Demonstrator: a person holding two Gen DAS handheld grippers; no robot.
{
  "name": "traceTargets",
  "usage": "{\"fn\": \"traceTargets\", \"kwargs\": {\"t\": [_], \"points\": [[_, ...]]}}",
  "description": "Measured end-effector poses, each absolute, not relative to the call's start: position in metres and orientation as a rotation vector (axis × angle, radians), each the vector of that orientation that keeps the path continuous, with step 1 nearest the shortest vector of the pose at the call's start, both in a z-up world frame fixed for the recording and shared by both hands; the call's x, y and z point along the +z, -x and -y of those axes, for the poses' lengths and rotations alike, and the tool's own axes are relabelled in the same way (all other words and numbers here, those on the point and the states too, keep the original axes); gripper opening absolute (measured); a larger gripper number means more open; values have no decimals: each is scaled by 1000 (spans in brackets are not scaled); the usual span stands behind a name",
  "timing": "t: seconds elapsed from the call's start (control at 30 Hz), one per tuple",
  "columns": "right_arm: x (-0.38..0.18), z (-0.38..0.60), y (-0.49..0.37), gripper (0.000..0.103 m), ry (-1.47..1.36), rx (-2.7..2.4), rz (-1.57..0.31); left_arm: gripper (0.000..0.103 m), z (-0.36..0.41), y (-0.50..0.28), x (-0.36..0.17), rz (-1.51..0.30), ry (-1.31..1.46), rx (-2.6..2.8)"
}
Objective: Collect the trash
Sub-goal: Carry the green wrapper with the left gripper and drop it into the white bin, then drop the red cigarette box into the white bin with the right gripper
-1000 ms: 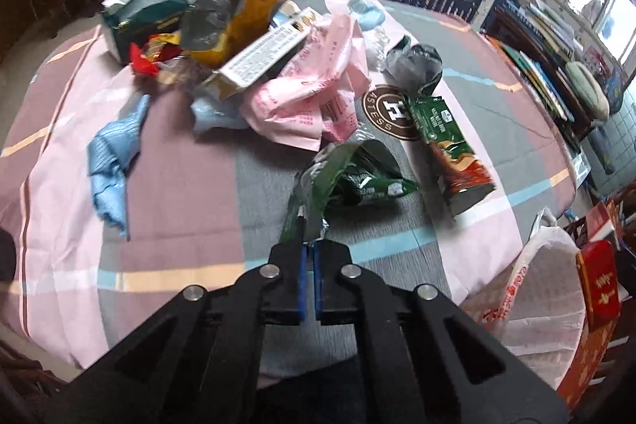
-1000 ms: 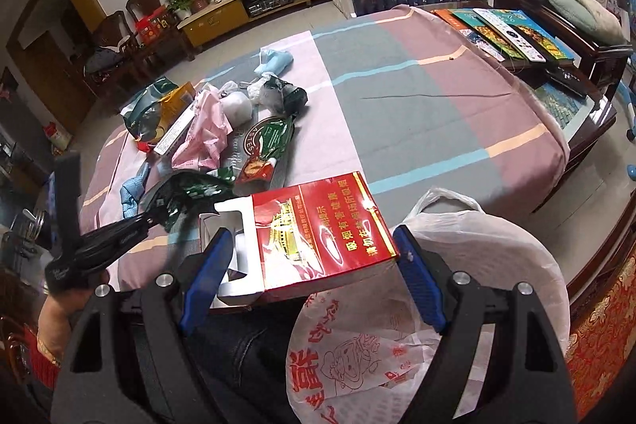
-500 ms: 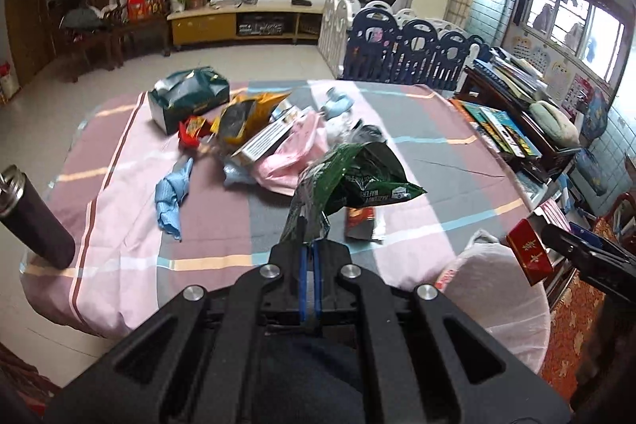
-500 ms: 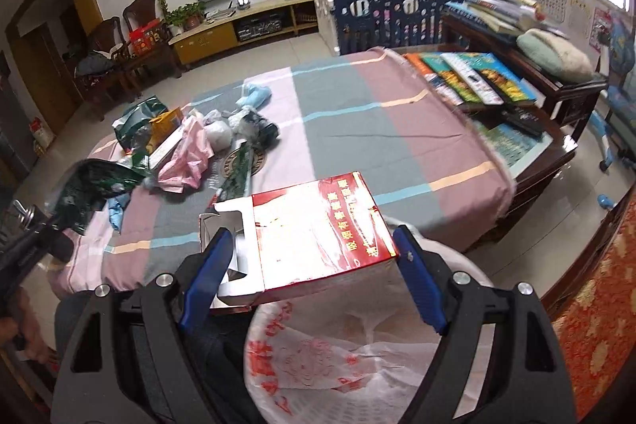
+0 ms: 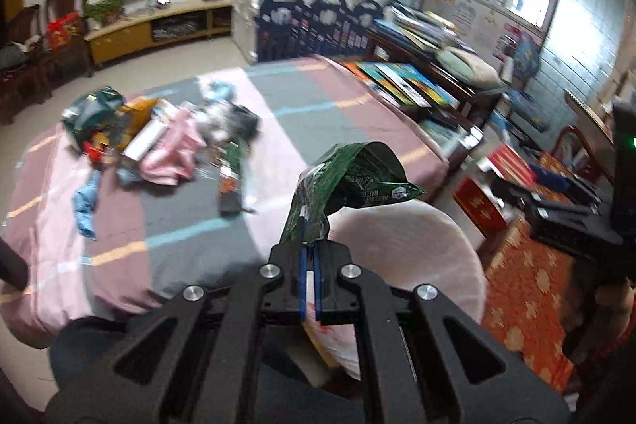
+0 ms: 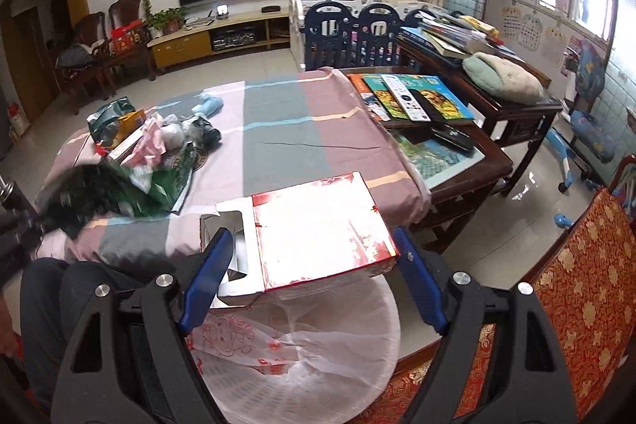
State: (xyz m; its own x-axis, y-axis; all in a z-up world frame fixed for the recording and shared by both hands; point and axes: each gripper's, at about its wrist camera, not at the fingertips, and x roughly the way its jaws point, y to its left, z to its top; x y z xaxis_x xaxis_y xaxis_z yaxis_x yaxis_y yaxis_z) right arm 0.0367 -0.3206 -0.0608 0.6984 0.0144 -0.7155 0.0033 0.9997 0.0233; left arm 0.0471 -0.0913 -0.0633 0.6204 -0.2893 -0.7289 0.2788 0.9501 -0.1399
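Between my left gripper's [image 5: 309, 249] clenched blue pads: one crumpled green foil snack wrapper [image 5: 349, 181], pinched by its lower edge and carried off the table, its free end flopping above the white plastic bag [image 5: 417, 249] that waits below; I judge I hold it by the edge so it falls clear on release. Item two, right gripper [image 6: 314, 277]: one flat red-and-white cardboard carton [image 6: 318, 225] with an open grey end flap, spanned widthwise by jaws set broad, pads against its two sides, level above that same bag's [image 6: 318, 356] mouth, presumably for dropping in. Remaining stock, well apart on the striped pink-and-grey tablecloth [image 6: 286, 130]: a heap of mixed litter [image 5: 159, 134] including pink plastic, a yellow pouch and a blue scrap. Beyond, a dark wooden side table [image 6: 477, 169] bearing books.
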Motion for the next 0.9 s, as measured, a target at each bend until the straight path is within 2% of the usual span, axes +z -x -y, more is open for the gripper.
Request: {"fn": "traceTargets", "kwargs": {"t": [0.33, 0.37, 0.43, 0.47, 0.57, 0.63, 0.7, 0.9], "points": [[-63, 358, -36, 81, -145, -43, -806, 5, 161, -42, -109, -956, -94, -520], [-63, 358, -34, 81, -149, -43, -806, 9, 162, -42, -111, -961, -100, -527], [-64, 360, -34, 81, -160, -41, -810, 42, 169, -43, -119, -980, -118, -548], [-65, 360, -34, 81, -165, -39, -814, 47, 171, -41, -119, -980, -121, -548], [-69, 357, -34, 81, -165, -29, -828, 54, 172, -42, -123, -986, -131, -534], [-72, 353, -35, 81, -162, -15, -843, 65, 166, -43, -120, -969, -137, -488], [-75, 349, -36, 81, -159, -1, -860, 70, 160, -44, -114, -937, -149, -434], [-87, 344, -41, 82, -188, 38, -923, 74, 135, -49, -103, -883, -164, -288]]}}
